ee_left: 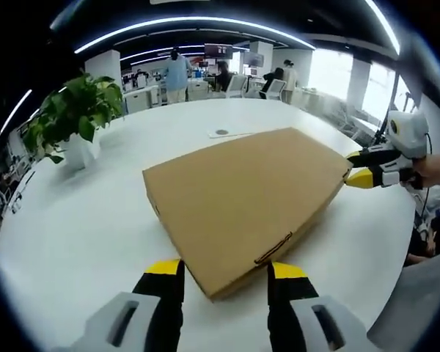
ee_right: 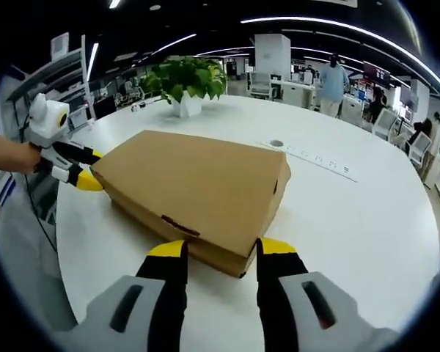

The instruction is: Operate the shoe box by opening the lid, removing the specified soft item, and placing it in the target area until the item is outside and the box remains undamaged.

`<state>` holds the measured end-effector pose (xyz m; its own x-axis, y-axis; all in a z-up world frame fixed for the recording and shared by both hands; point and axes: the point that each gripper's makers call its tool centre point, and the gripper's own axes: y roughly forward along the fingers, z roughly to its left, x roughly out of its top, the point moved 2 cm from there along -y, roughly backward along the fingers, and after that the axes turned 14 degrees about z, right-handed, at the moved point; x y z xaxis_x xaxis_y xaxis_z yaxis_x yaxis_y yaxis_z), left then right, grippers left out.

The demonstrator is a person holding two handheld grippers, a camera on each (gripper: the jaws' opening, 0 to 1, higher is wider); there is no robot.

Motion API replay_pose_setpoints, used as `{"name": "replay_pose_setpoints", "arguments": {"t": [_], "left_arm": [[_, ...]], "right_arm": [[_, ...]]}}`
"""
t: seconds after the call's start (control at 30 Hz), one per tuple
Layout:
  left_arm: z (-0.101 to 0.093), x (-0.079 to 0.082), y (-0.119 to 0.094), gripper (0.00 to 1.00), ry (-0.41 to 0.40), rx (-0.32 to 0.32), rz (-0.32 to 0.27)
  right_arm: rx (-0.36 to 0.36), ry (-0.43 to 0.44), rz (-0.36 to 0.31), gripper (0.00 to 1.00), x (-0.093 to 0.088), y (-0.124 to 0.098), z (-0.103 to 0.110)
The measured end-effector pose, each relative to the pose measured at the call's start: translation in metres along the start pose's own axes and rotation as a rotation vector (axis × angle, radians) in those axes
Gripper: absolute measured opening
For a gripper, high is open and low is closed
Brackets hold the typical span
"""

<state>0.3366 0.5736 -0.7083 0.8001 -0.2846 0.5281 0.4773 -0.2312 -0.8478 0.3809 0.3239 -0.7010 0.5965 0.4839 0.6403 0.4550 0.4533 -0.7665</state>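
Both grippers are standing spread, each straddling an opposite end of the flat brown cardboard shoe box (ee_left: 242,202) lying closed on the round white table (ee_left: 73,227). The left gripper (ee_left: 226,273) and the right gripper (ee_right: 214,253) are equally near. The box is hiding its soft item.

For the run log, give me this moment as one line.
cardboard shoe box: lid closed, on white table | left gripper: open, jaws at box corner | right gripper: open, at opposite end | soft item: unseen
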Motion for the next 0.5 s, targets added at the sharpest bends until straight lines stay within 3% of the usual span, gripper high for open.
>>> {"name": "replay_pose_setpoints", "arguments": {"t": [0.5], "left_arm": [[0.016, -0.005, -0.005, 0.44, 0.082, -0.053, 0.001]], "right_arm": [[-0.051, 0.048, 0.020, 0.32, -0.007, -0.004, 0.024]]}}
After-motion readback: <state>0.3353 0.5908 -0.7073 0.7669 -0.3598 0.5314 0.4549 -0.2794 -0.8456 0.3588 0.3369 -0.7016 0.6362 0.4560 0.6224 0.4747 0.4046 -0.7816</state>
